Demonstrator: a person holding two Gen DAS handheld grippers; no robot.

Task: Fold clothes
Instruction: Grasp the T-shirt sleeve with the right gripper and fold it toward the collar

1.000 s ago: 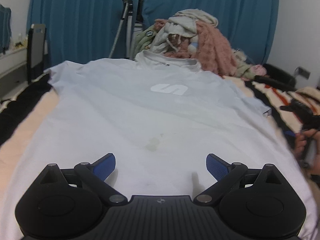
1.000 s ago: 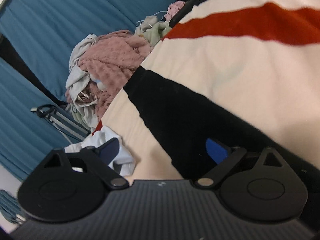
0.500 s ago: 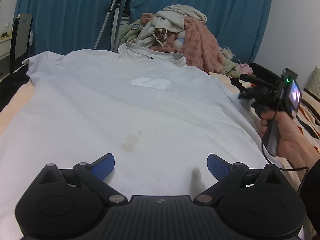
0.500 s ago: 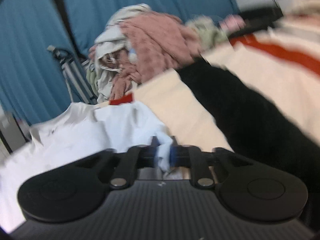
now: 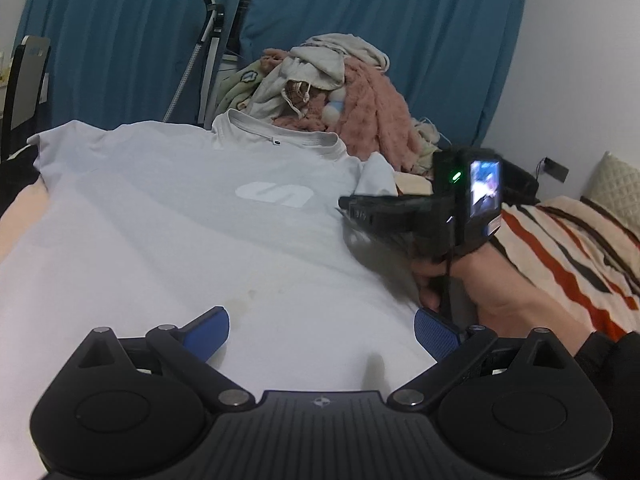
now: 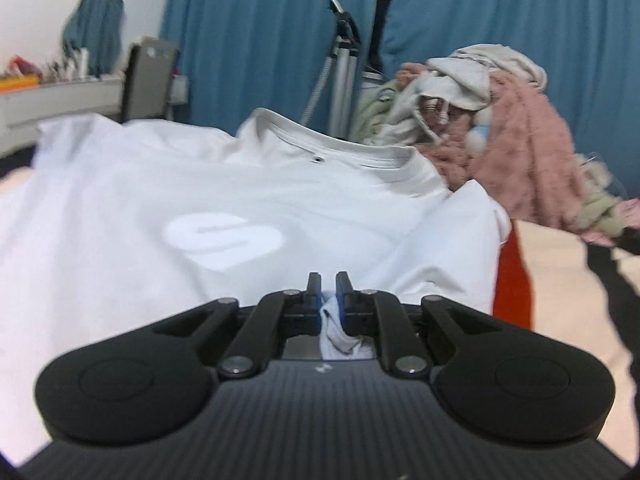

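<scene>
Nearest, the left gripper [image 5: 322, 330] hovered with jaws spread wide over the hem end of a pale, soft T-shirt [image 5: 180, 220] lying flat on the bed. To its right, the right gripper [image 6: 328, 294], a second earlier open over the striped blanket [image 5: 560, 248], had clamped the sleeve and carried it inward, starting a fold. Beyond lay a heap of fuzzy clothes [image 5: 360, 92]

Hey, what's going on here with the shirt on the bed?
A person is folding a white short-sleeved T-shirt spread flat on a bed, with a handheld gripper in each hand. The right gripper is shut on the shirt's sleeve and holds it over the shirt's chest. The left gripper hangs open above the lower part of the shirt, gripping nothing. A pile of unfolded pink and beige clothes sits beyond the collar.
</scene>
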